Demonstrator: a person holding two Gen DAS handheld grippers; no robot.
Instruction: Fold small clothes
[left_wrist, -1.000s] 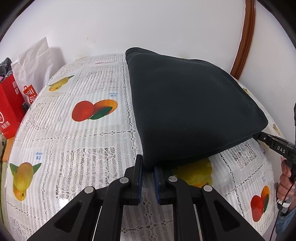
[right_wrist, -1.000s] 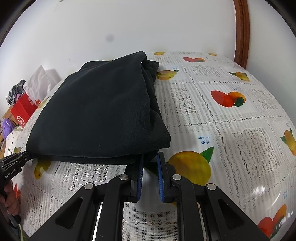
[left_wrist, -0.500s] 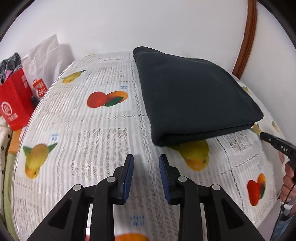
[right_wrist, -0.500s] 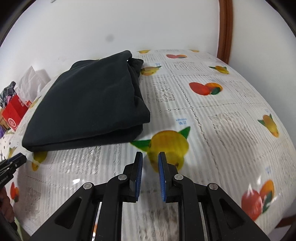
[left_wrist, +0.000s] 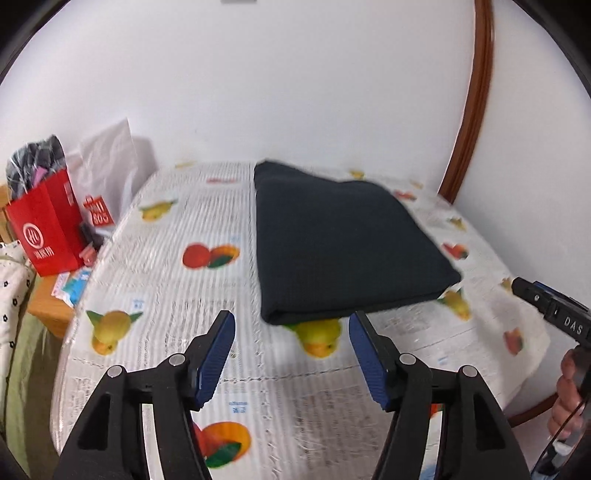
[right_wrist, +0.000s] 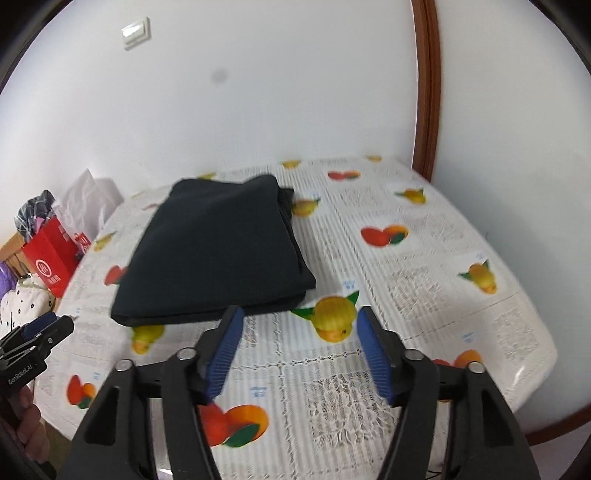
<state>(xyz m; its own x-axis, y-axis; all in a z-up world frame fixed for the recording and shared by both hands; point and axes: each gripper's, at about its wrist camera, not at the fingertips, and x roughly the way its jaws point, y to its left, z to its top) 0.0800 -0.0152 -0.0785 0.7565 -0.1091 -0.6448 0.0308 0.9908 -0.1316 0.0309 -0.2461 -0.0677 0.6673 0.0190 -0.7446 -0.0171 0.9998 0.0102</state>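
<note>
A dark folded garment lies flat on the fruit-print tablecloth, also seen as a neat dark rectangle in the right wrist view. My left gripper hangs above the table in front of the garment's near edge, its jaws opening with nothing between them. My right gripper hovers off the garment's near right corner, jaws likewise opening and empty. Each gripper shows at the other view's edge: the right one and the left one.
A red paper bag and a white bag stand left of the table against the white wall. A brown wooden frame runs up at the right. A hand holds the right tool. The table's round edge curves at lower right.
Both grippers let go of the garment's near edge, pulled back and up from the table, and their jaws spread wide. The garment now lies flat and folded.
</note>
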